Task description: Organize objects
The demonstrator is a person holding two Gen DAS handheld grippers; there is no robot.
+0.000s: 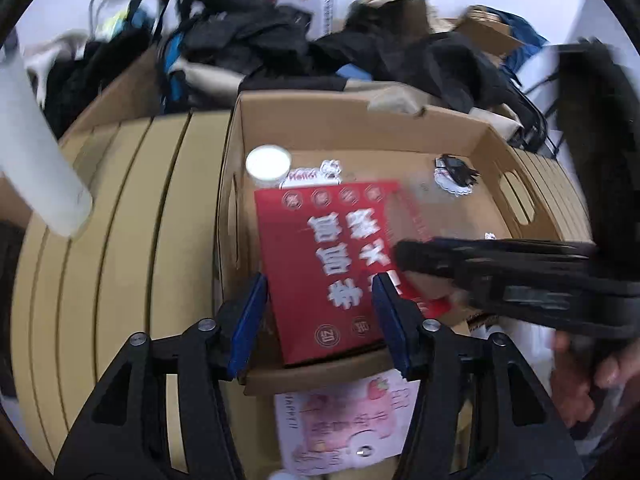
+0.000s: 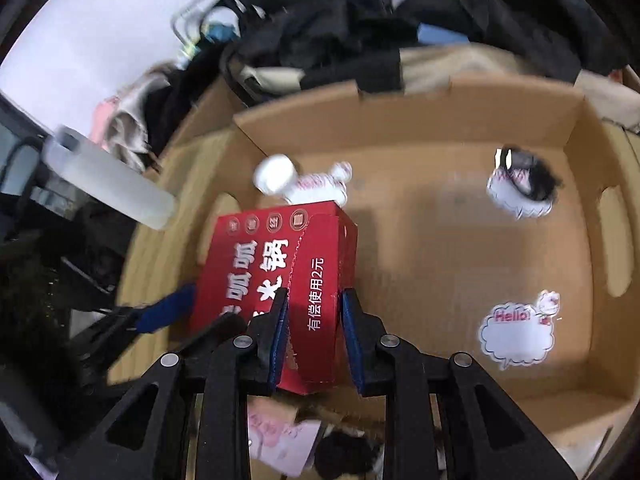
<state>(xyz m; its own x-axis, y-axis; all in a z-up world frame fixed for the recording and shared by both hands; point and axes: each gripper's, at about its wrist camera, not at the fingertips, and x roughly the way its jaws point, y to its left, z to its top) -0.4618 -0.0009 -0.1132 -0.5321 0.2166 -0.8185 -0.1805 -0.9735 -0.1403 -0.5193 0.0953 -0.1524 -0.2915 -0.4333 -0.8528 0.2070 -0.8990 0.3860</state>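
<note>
Right tongs pinching red box; left tongs spread; only right view shows Hello sticker.

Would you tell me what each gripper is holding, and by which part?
The right gripper clamps the red box by its narrow side end. The left gripper holds nothing.

Cardboard box: brown corrugated board, matt, raw cut edges.
Red carton: printed paperboard, smooth, slight sheen, at the box's left wall.
White-capped bottle: smooth plastic, in the far left corner.
Stickers: glossy white paper on the box floor.
Grippers: matt black plastic arms, bare metal pivot pins, blue rubbery-looking pads.
Clothing heap: dark soft cloth beyond the far wall.
Pink packet: smooth printed paper or film.
</note>
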